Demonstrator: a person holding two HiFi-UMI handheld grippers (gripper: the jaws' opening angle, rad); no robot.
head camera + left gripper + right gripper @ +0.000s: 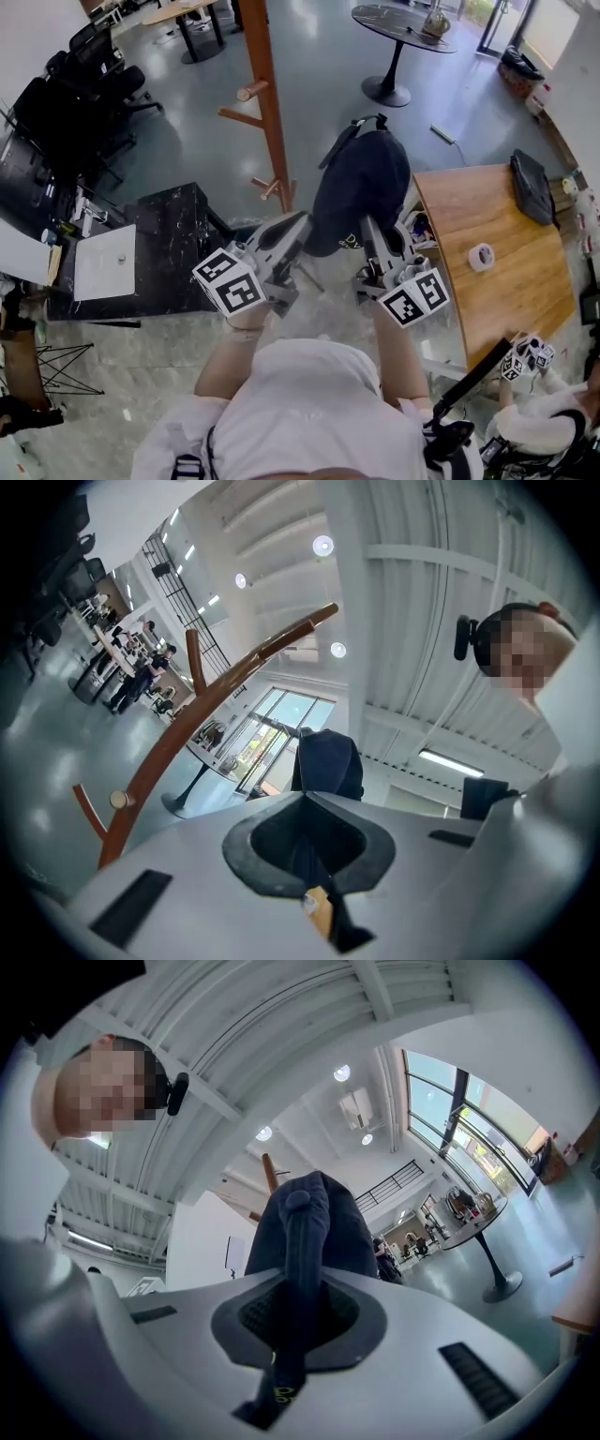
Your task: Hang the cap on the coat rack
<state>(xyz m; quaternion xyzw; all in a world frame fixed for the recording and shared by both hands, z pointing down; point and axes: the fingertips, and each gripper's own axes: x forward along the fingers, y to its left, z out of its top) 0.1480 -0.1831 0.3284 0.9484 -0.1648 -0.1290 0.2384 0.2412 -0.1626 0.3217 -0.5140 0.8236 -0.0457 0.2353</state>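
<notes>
- In the head view, you hold the dark cap (361, 183) up between your two grippers, above the floor. It is just right of the wooden coat rack (264, 98) and touches none of its pegs.
- Your left gripper (302, 225) meets the cap's lower left edge, and your right gripper (368, 227) meets its lower right edge.
- To your right stands a wooden table (511, 291) with a roll of tape (481, 257) and a black bag (532, 186) on it. A black table (173, 234) carrying a white sheet (105, 262) sits to your left.
- In the left gripper view, your left gripper (314, 855) has its jaws pressed together on a fold of the cap (328, 761). A small tan tag (320, 911) shows at the pinch. The coat rack (211, 700) sweeps past on the left, apart from the cap.
- In the right gripper view, your right gripper (289, 1330) is clamped on the cap (314, 1227), whose fabric rises straight out of the closed jaws with its top button (298, 1199) facing the camera. The coat rack's tip (270, 1171) peeks out just behind the cap.
</notes>
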